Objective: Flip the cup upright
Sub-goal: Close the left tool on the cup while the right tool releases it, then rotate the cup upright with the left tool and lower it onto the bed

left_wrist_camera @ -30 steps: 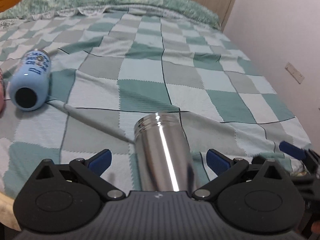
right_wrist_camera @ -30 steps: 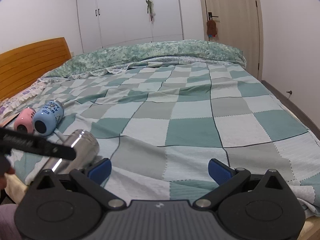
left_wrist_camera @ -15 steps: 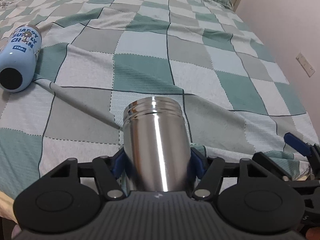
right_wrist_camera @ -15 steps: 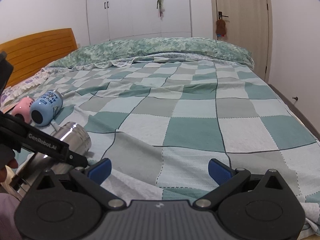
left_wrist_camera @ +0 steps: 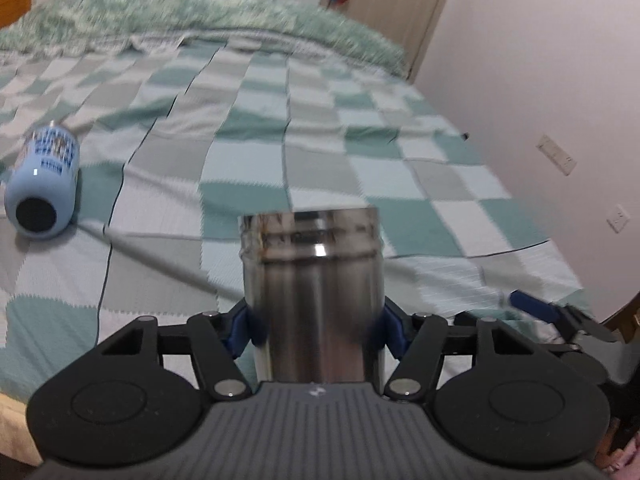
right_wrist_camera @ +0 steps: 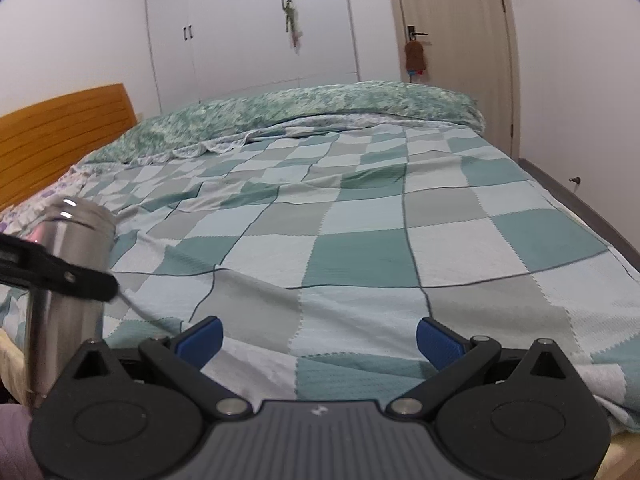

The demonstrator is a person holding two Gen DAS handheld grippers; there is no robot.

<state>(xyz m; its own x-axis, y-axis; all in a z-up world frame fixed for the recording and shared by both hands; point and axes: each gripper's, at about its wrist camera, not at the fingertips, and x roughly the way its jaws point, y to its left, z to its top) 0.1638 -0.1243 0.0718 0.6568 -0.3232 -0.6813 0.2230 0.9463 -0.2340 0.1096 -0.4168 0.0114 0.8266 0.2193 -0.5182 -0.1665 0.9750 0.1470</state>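
My left gripper [left_wrist_camera: 314, 330] is shut on a shiny steel cup [left_wrist_camera: 314, 292]; its blue pads press both sides of the body. The cup's threaded open end points away from me and is raised off the checked bedspread [left_wrist_camera: 248, 160]. In the right wrist view the same cup [right_wrist_camera: 68, 276] stands close to upright at the left edge, with the left gripper's black finger [right_wrist_camera: 60, 276] across it. My right gripper [right_wrist_camera: 318, 338] is open and empty above the bedspread [right_wrist_camera: 360, 248].
A light blue bottle [left_wrist_camera: 44, 188] lies on its side at the left of the bed. A wooden headboard [right_wrist_camera: 60, 136] is at the left, a wall with sockets [left_wrist_camera: 556, 156] at the right, wardrobes and a door [right_wrist_camera: 452, 52] beyond the bed.
My left gripper closed on the steel cup, then lifted and tilted it up from lying towards upright. My right gripper stayed open and rose slightly.
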